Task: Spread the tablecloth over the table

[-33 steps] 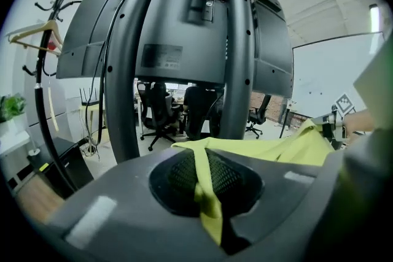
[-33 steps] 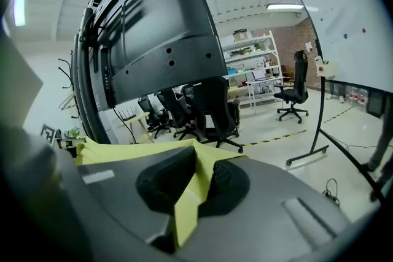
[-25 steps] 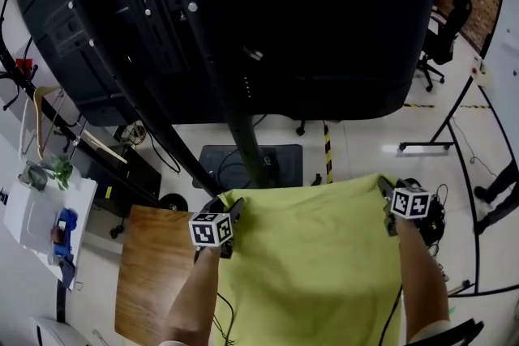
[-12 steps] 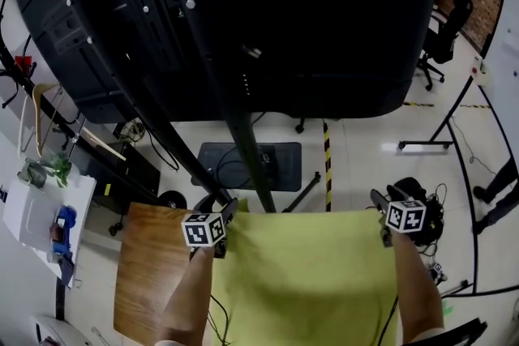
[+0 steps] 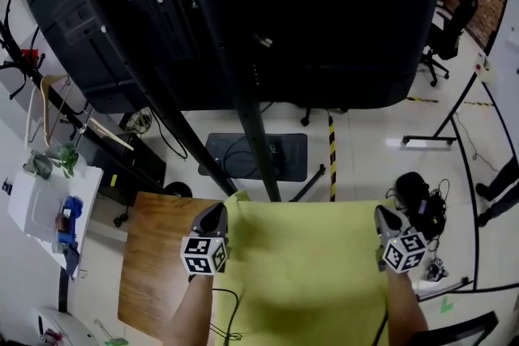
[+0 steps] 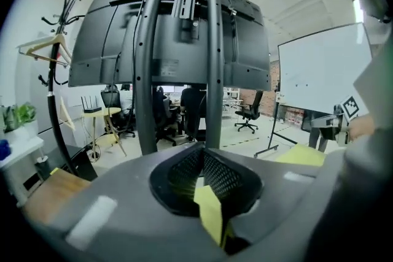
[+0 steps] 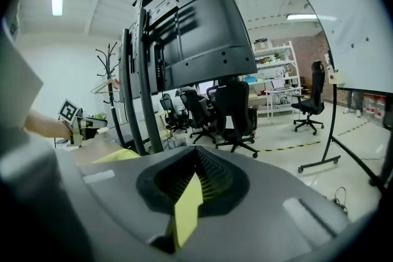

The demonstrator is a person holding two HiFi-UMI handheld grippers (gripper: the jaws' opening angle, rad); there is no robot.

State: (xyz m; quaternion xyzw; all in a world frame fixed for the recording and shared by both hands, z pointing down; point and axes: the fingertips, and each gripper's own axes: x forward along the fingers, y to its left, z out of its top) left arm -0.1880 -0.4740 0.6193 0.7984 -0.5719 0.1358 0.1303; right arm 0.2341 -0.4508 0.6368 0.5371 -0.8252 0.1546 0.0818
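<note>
A yellow-green tablecloth [image 5: 300, 271] lies over the wooden table [image 5: 158, 255], its far edge stretched straight between my two grippers. My left gripper [image 5: 217, 213] holds the far left corner, and in the left gripper view [image 6: 202, 176] a fold of cloth [image 6: 210, 213] sticks up from between the shut jaws. At the far right corner my right gripper [image 5: 381, 216] is shut on the cloth too; the right gripper view [image 7: 198, 173] shows a yellow flap [image 7: 187, 205] pinched there. Bare wood shows left of the cloth.
A large black screen [image 5: 268, 12] on a wheeled stand [image 5: 251, 126] looms just beyond the table. A white cart [image 5: 40, 207] and coat rack [image 5: 32, 85] stand at the left. A black bag [image 5: 418, 194] and cables lie on the floor at the right, near an office chair [image 5: 450, 28].
Both grippers have drawn back toward me, down the picture, with the cloth's far edge. The bunched far edge is now pulled straight, and more wood shows beyond it.
</note>
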